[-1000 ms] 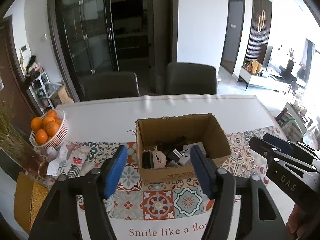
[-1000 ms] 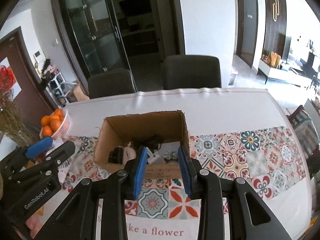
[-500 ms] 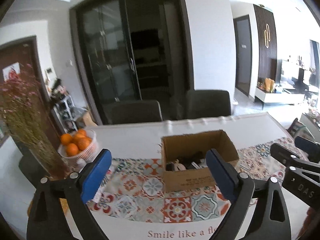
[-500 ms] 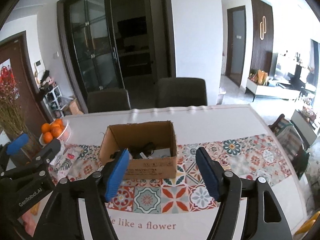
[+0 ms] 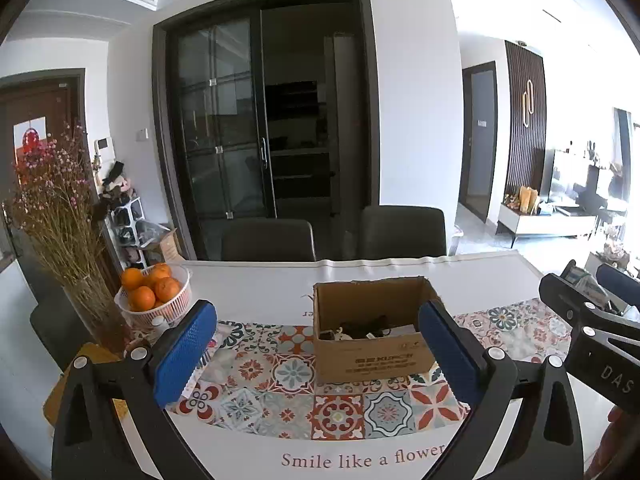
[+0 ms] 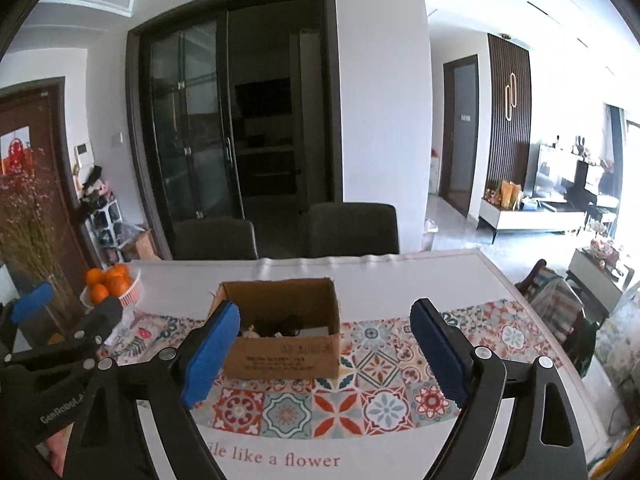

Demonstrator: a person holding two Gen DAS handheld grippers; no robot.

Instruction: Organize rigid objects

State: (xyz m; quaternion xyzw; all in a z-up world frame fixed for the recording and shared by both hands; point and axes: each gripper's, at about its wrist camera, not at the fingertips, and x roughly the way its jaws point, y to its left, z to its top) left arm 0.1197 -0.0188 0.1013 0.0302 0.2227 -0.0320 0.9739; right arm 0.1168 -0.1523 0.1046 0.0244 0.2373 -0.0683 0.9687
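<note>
Cardboard box (image 5: pixel 372 334) farther off than before — both jaws opening, empty.

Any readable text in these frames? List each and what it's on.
"Smile like a flower": tablecloth, cut off at both views' tool arms.
"DAS": right tool body.
"GenRobot.A", cut off: left tool body.
Cardboard box front print: too blurred.
Grey door's sign: too small.

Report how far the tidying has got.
Looks done: several small items, dark ones and a pale round one, lie inside the cardboard box on the patterned runner, where no loose items show. In hand: nothing; the left tool and right tool are both opening with nothing between their pads. Left: little visible, apart from a small item beside the orange basket.
</note>
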